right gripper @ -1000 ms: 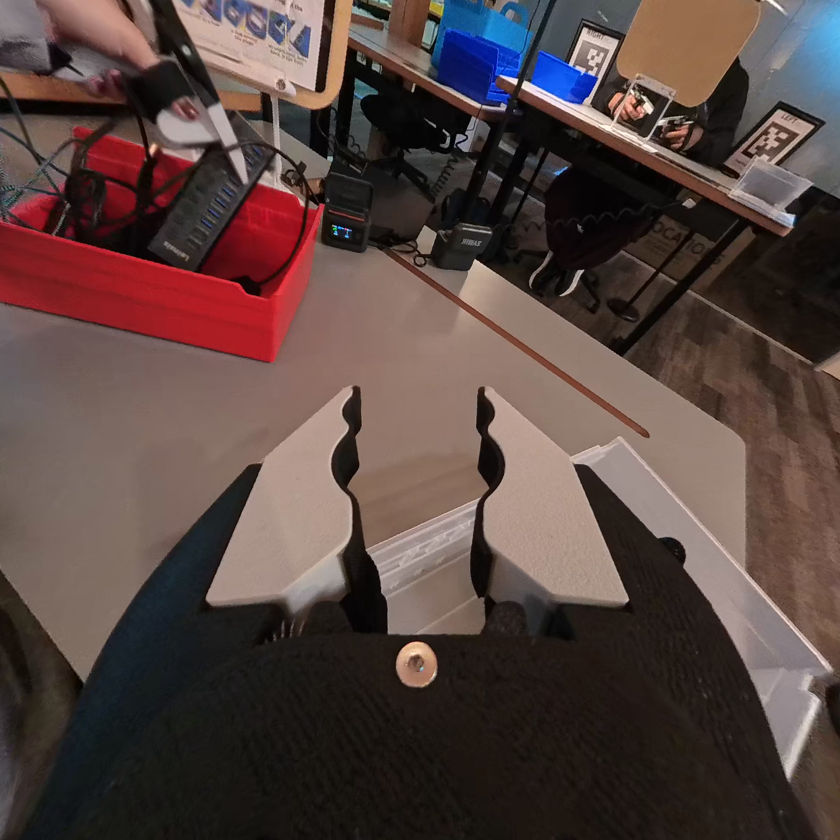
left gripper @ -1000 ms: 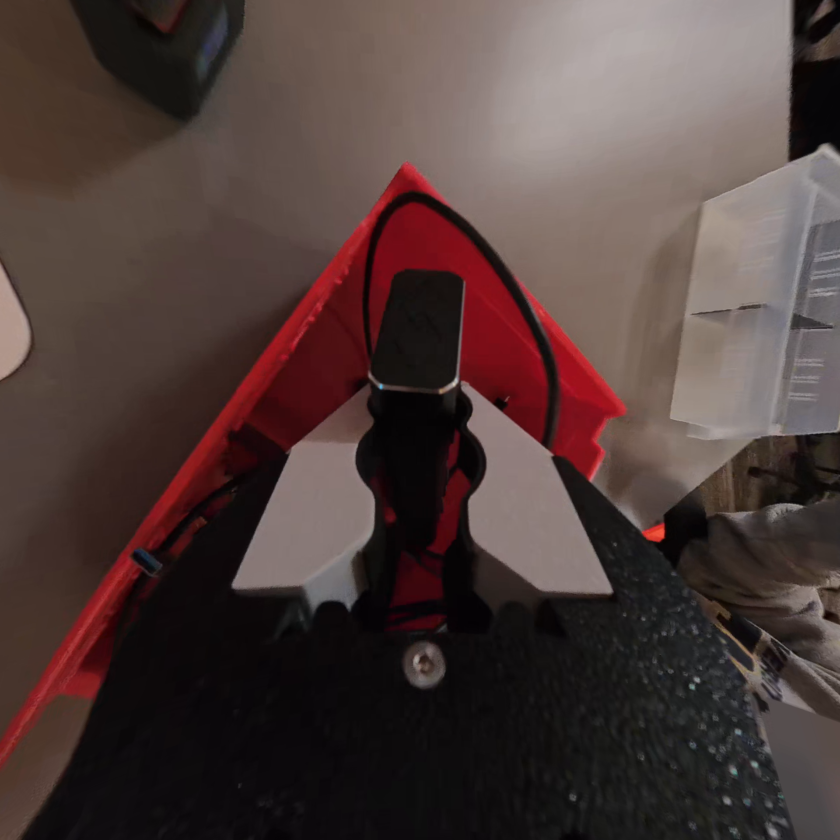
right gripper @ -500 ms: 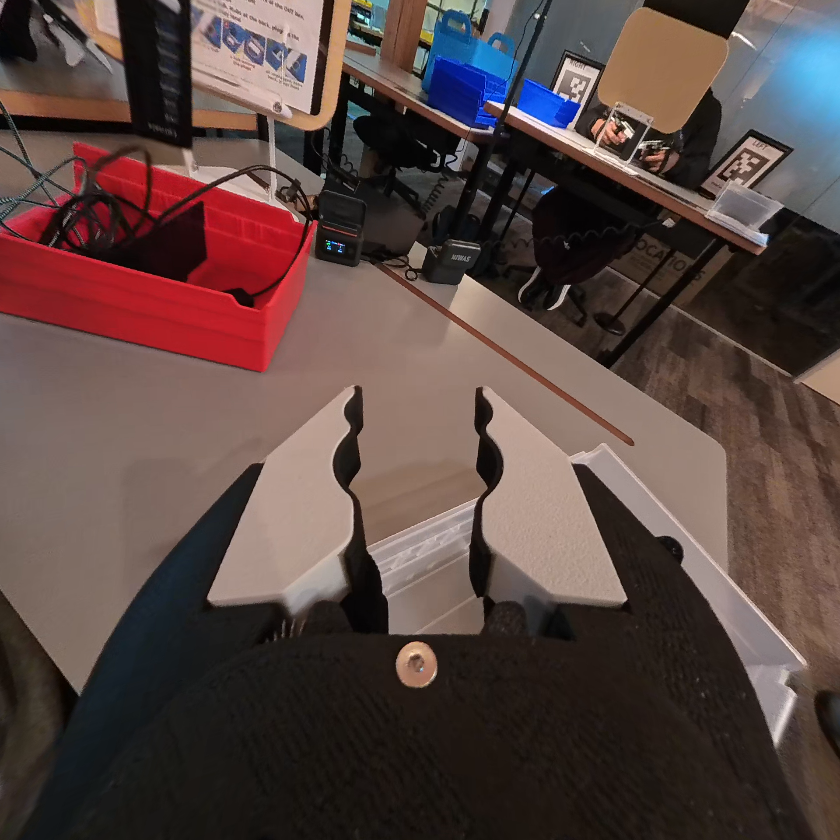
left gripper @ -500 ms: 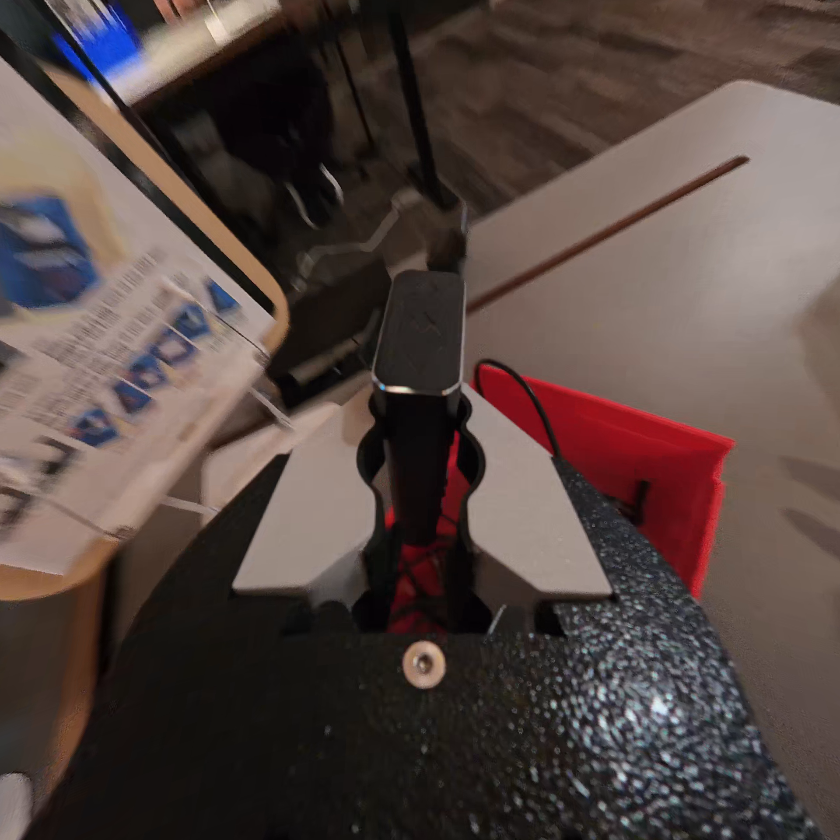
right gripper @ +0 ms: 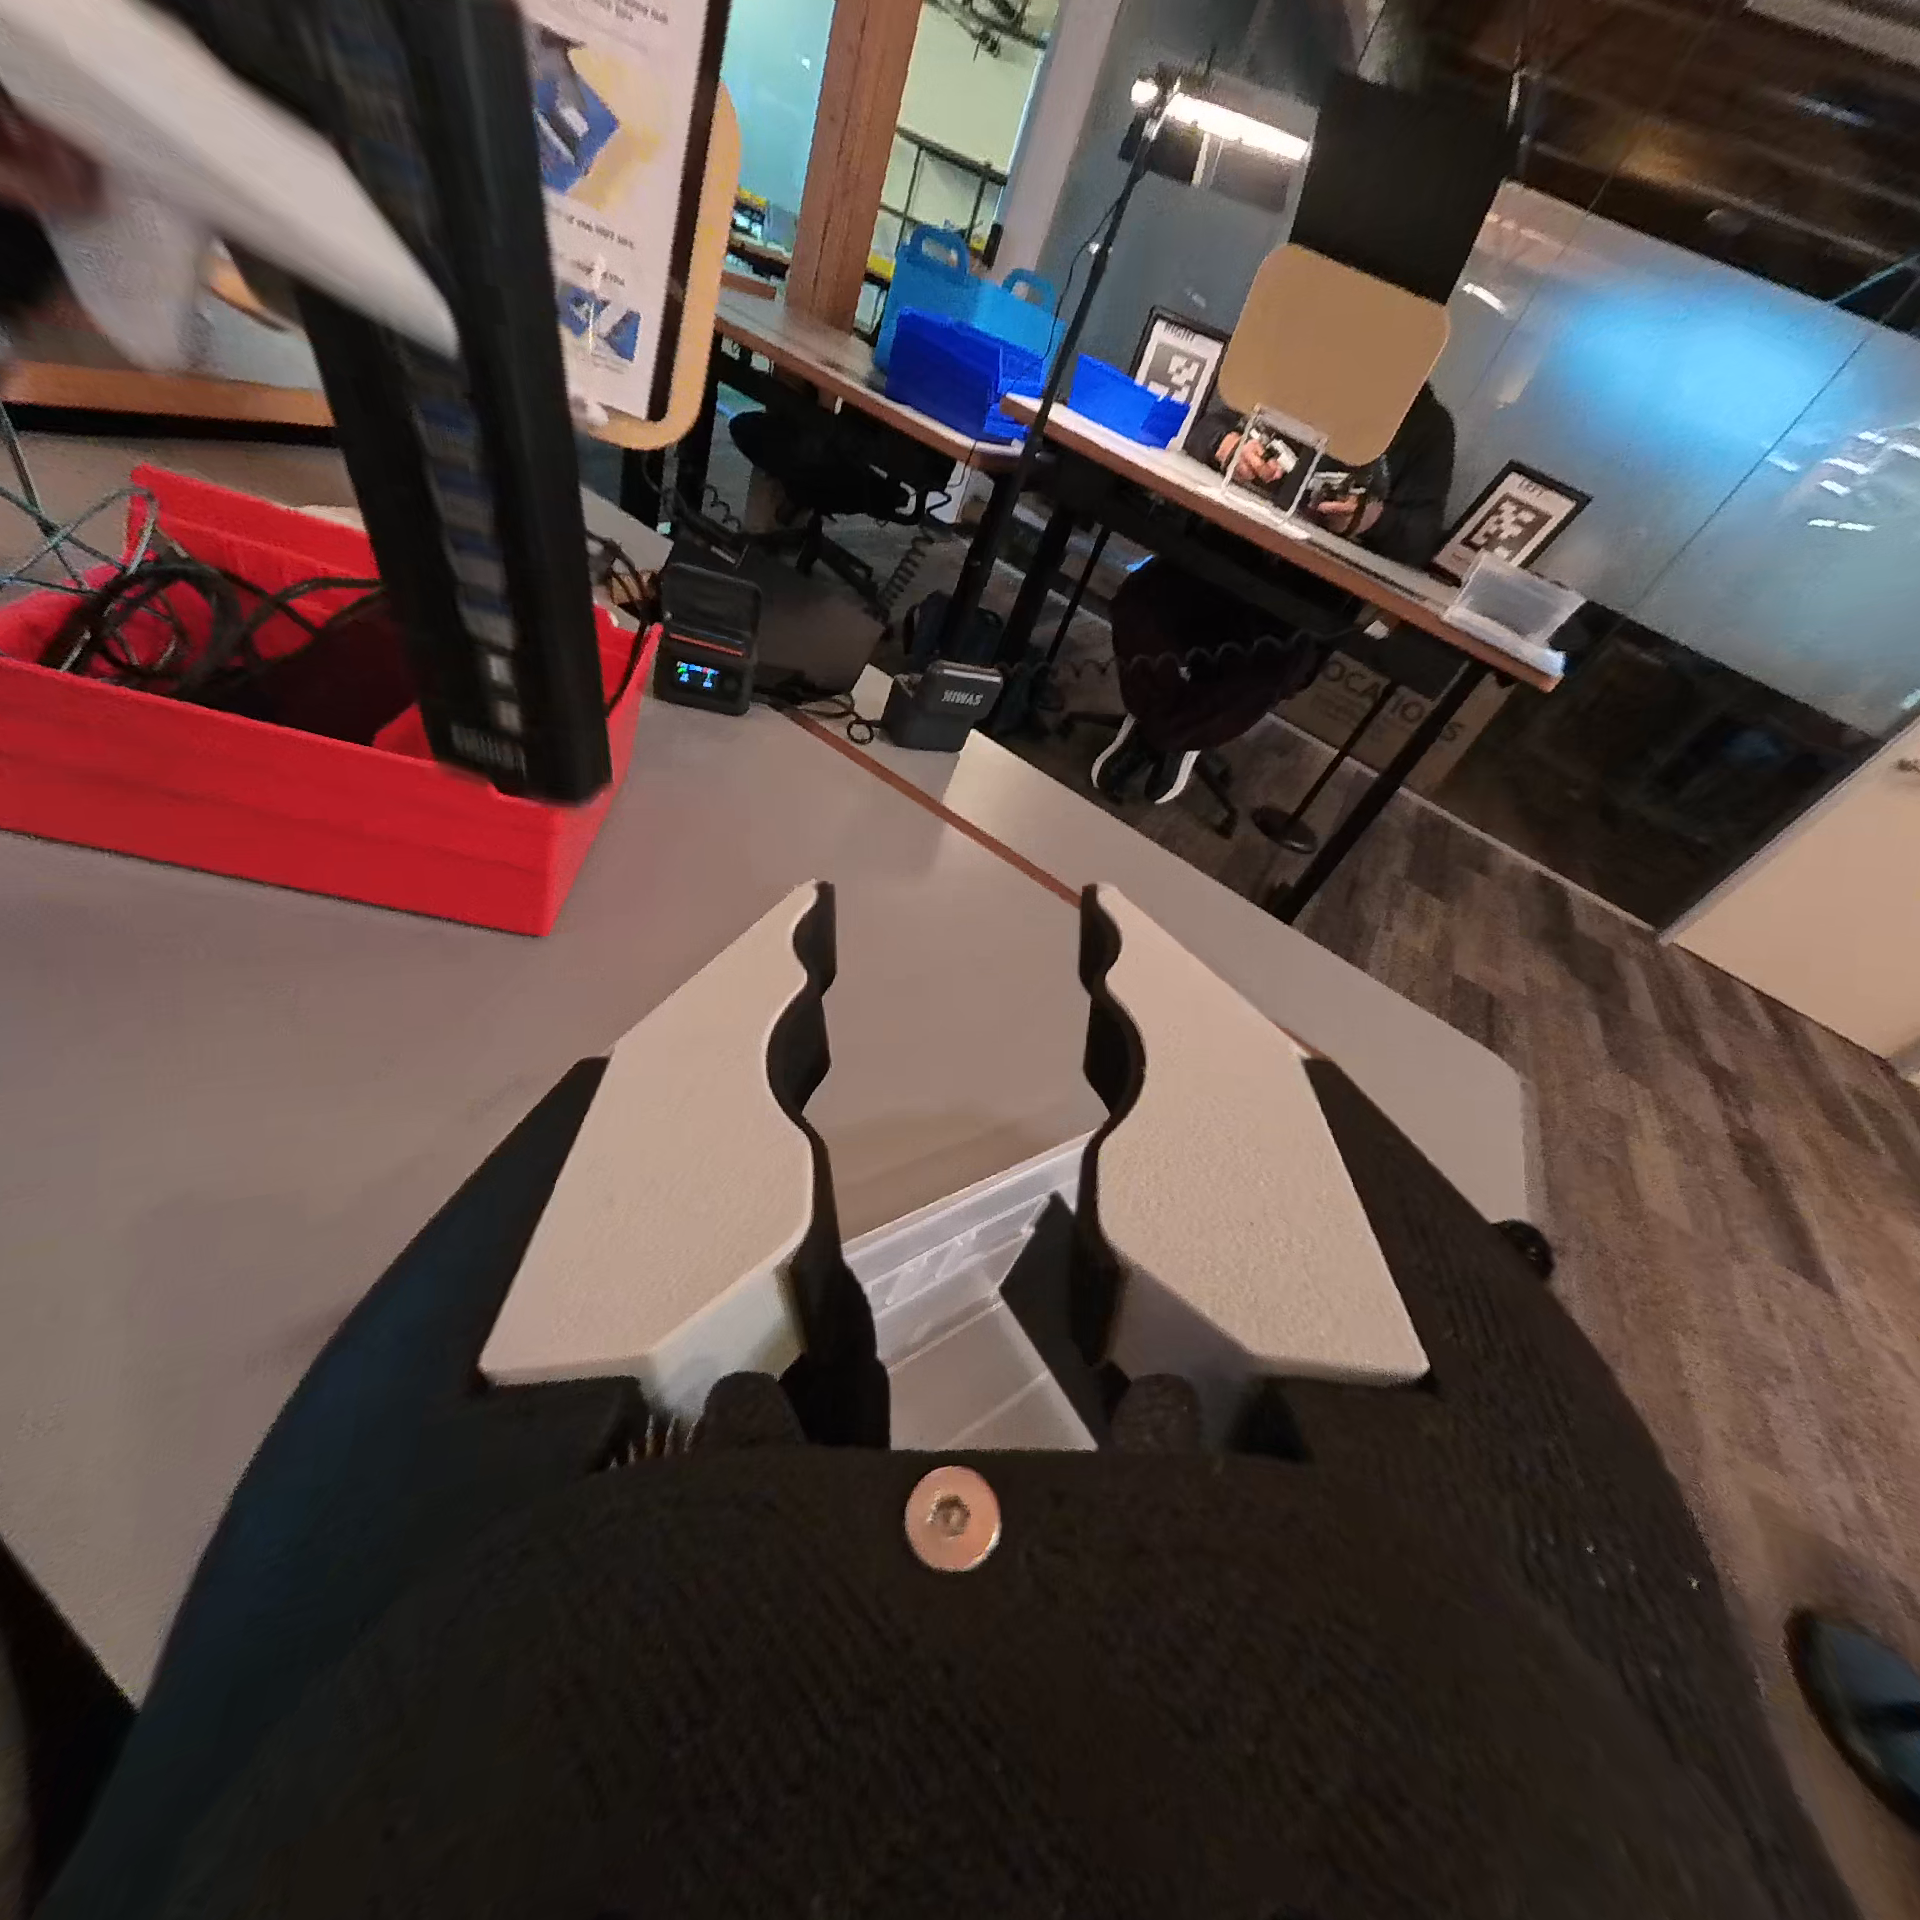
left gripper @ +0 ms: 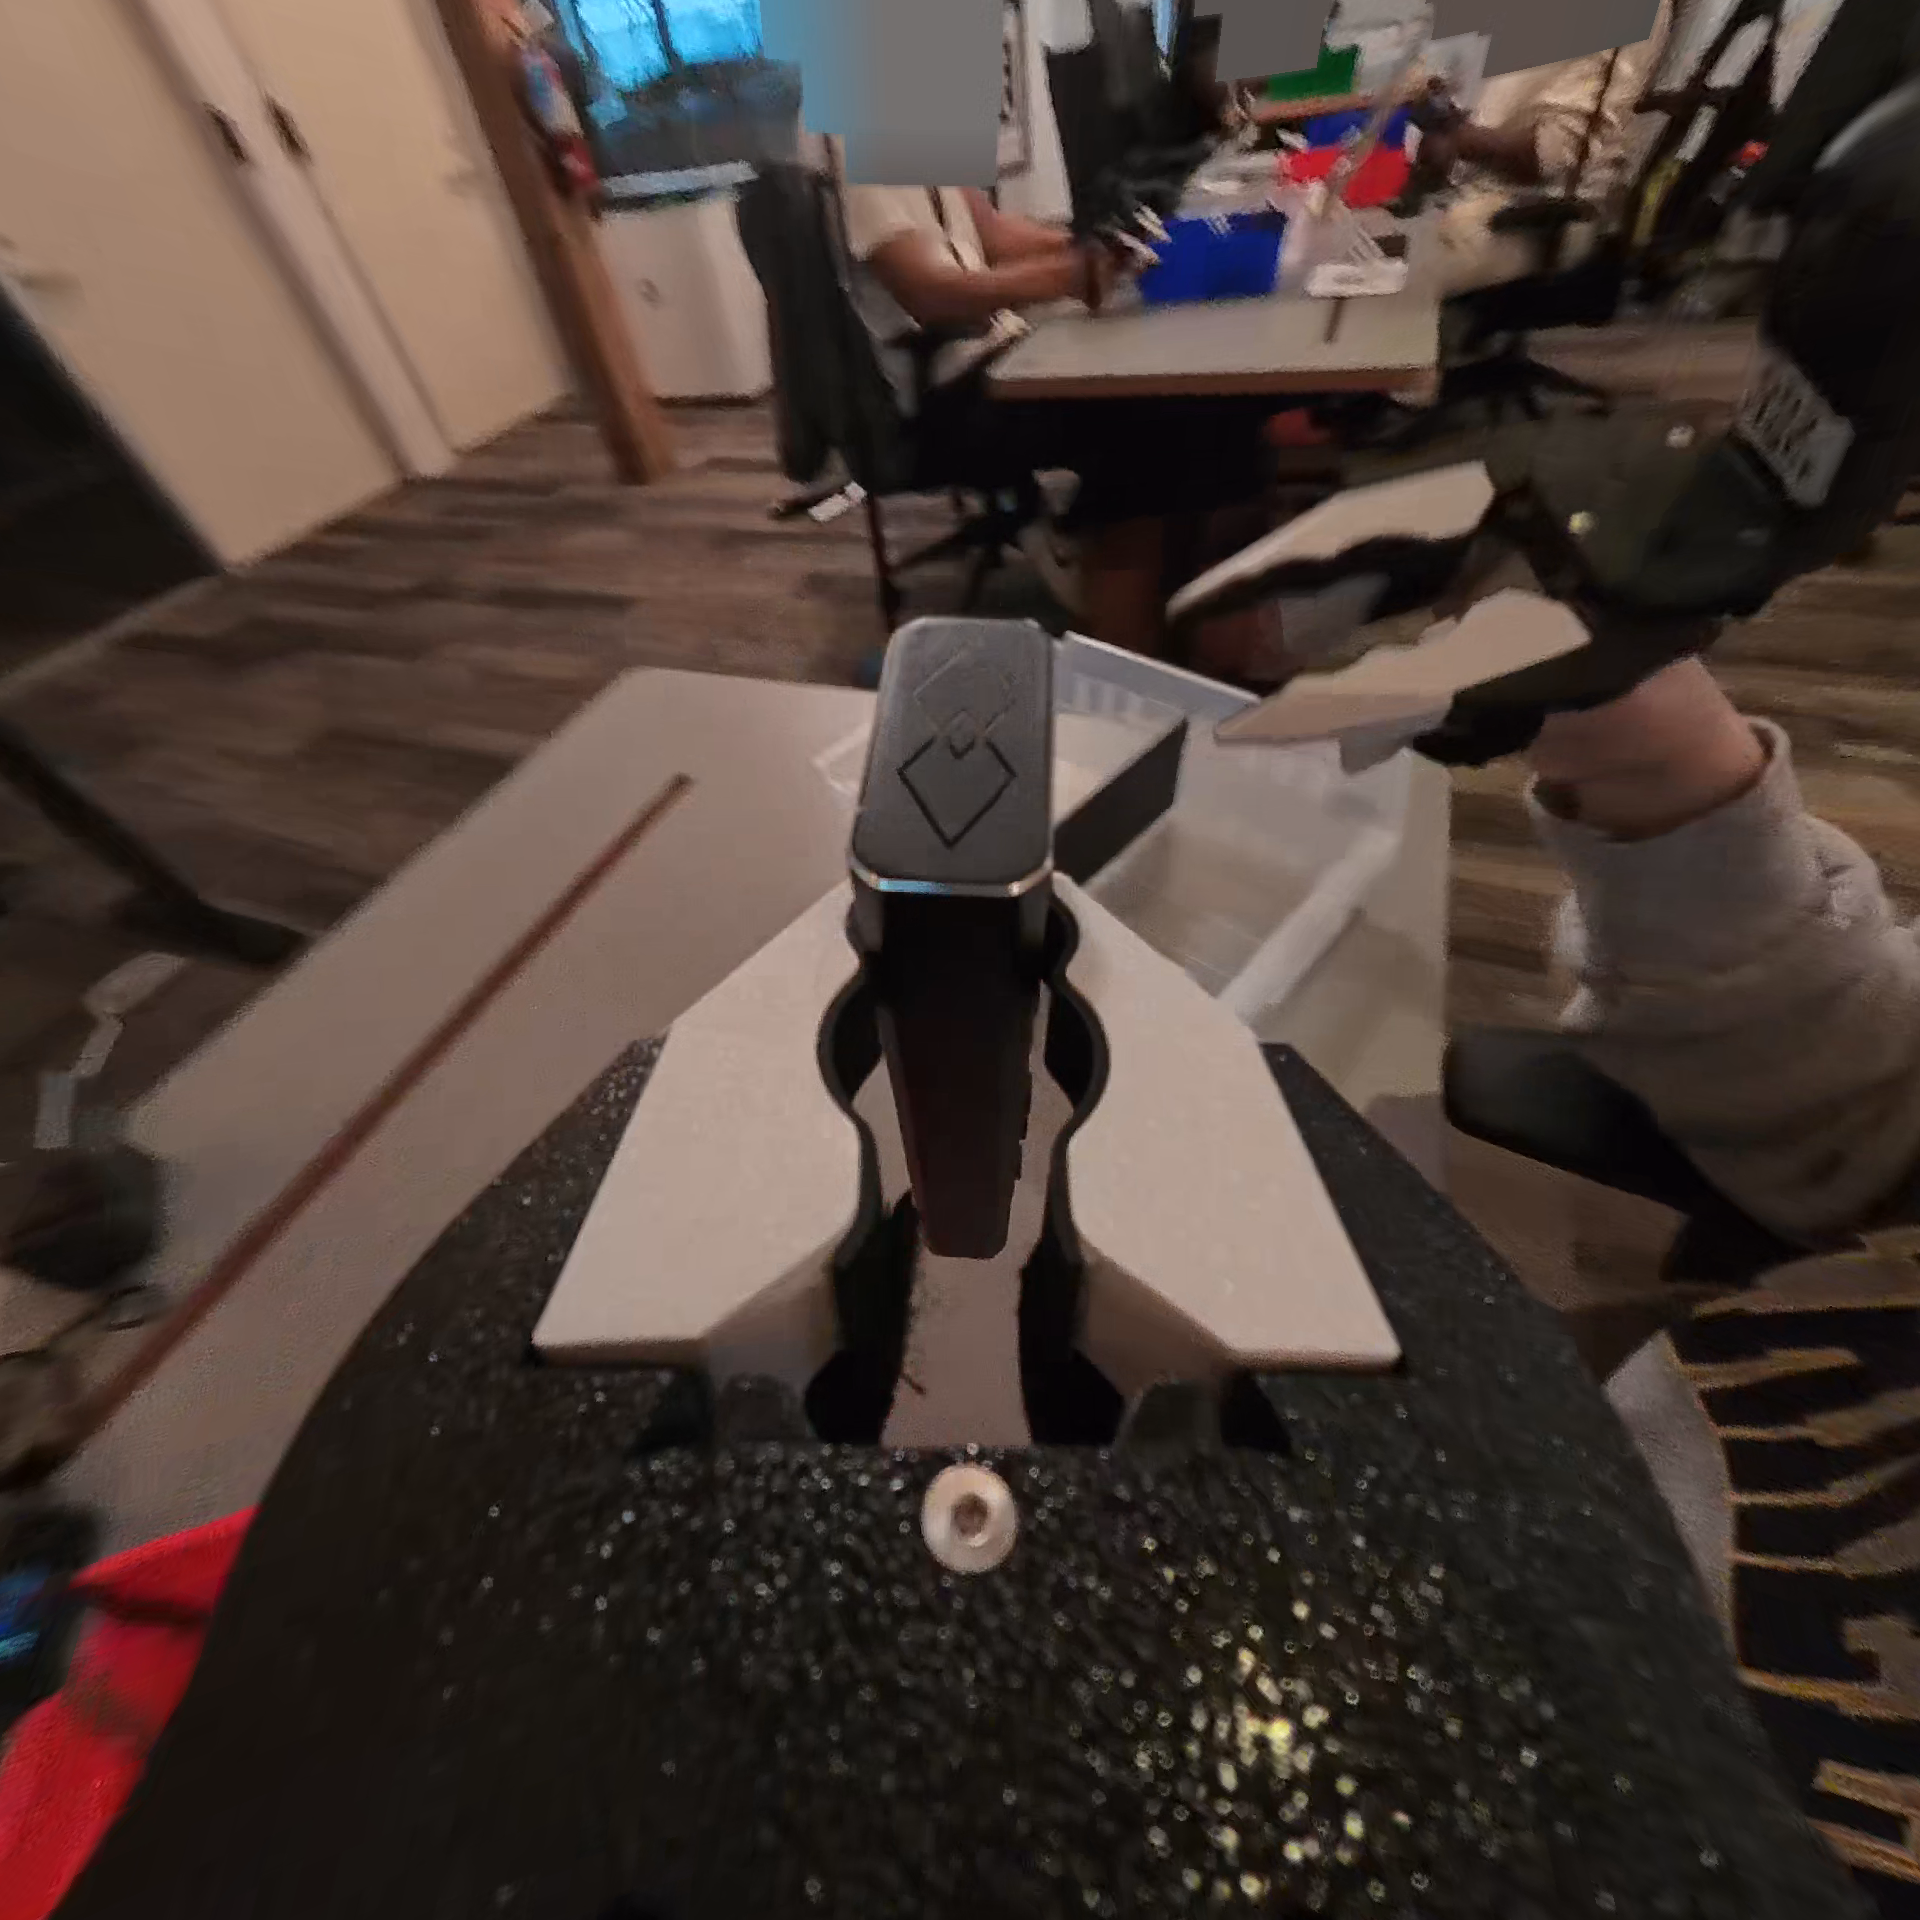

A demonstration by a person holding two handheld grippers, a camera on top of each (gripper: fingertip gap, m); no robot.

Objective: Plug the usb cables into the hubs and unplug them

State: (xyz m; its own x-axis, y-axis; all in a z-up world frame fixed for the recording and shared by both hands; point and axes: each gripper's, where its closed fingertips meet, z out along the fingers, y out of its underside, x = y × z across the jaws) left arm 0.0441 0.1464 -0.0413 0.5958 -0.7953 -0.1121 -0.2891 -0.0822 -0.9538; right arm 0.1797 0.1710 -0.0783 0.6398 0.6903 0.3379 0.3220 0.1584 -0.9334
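Observation:
My left gripper [left gripper: 951, 914] is shut on a long black USB hub [left gripper: 956, 769] and holds it up in the air, end cap facing the camera. In the right wrist view the same hub [right gripper: 468, 468] hangs upright above the near corner of the red bin [right gripper: 291, 821], its row of ports showing, held from above by the left gripper's white fingers [right gripper: 229, 218]. Dark cables [right gripper: 156, 613] lie tangled in the red bin. My right gripper [right gripper: 956, 904] is open and empty over the grey table [right gripper: 260, 1091]; it also shows in the left wrist view [left gripper: 1403, 644].
A clear plastic bin [right gripper: 935, 1278] sits under the right gripper at the table's corner, also in the left wrist view [left gripper: 1299, 831]. Two small black devices [right gripper: 707, 665] [right gripper: 945, 707] stand at the far table edge. A sign board [right gripper: 623, 208] stands behind the red bin. A person's sleeve [left gripper: 1714, 987] is at the right. The gap from one gripper's tips to the other's is roughly 15 centimetres.
My left gripper has lifted the hub out of the red bin and swung it up and round toward the right gripper. The right gripper stays open, almost in place.

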